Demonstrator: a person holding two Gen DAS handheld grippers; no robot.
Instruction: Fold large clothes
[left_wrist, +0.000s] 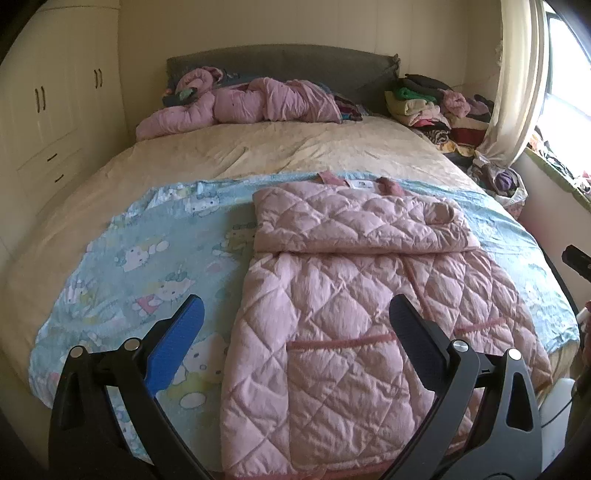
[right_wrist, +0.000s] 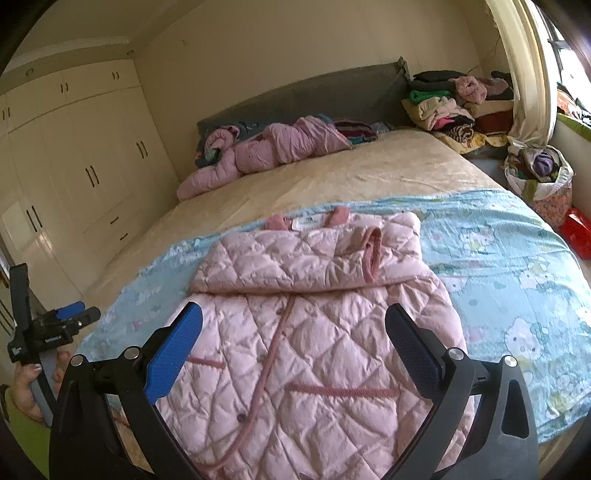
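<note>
Pink quilted coat (left_wrist: 354, 306) lies on blue cartoon blanket (left_wrist: 147, 254) over bed (left_wrist: 280, 147).

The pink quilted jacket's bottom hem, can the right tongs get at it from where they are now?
Probably yes. The right tongs hang open above the pink quilted jacket, nothing lies on its lower half, and the left tongs are off to the side.

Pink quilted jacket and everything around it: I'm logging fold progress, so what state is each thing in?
Pink quilted jacket: flat on blanket, sleeves folded across chest.
Left gripper: open, empty.
Right gripper: open, empty.
Cartoon blanket: spread over bed.
Wardrobe doors: closed.
Pink bedding: crumpled by headboard.
</note>
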